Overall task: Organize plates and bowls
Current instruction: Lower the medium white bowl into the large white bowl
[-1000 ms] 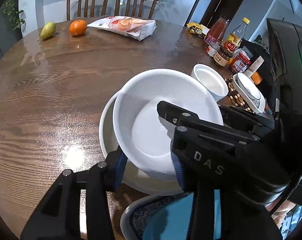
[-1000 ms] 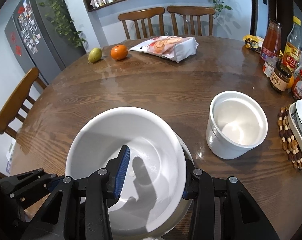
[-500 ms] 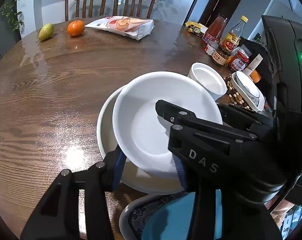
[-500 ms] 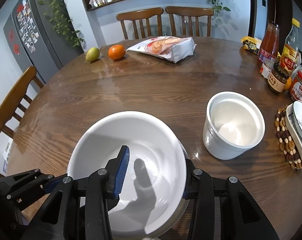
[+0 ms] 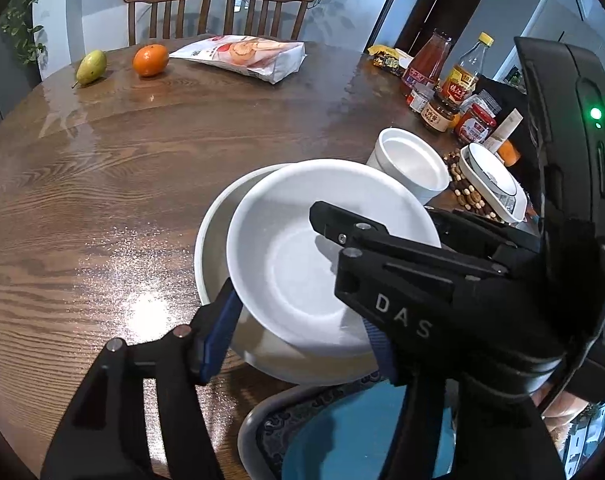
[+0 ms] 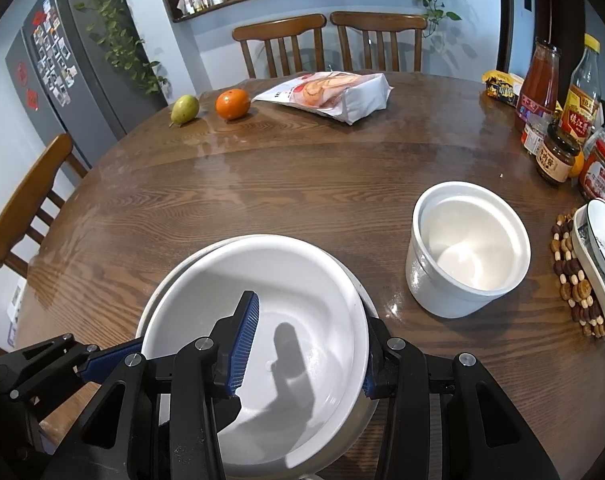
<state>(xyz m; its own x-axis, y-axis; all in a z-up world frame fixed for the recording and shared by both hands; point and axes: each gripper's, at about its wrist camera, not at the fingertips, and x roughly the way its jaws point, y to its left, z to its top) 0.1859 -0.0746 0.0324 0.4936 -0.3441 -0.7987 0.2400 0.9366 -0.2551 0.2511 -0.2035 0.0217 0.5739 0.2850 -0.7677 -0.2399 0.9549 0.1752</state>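
A white bowl rests tilted inside a larger white bowl on the wooden table. My right gripper is shut on the upper bowl's near rim, with one blue pad inside and the other outside. My left gripper straddles the near left edge of the stacked bowls. Its jaws are opening and the pads stand just off the rims. One of its fingers shows at the lower left of the right wrist view. A blue plate with a patterned rim lies just in front.
A white crock stands to the right of the bowls, with a small dish on a beaded trivet beyond it. Bottles and jars crowd the right edge. A pear, an orange and a snack bag lie at the far side.
The left gripper's pads have spread apart and come off the bowl's edge. The right gripper keeps its grip, and neither hand has shifted.
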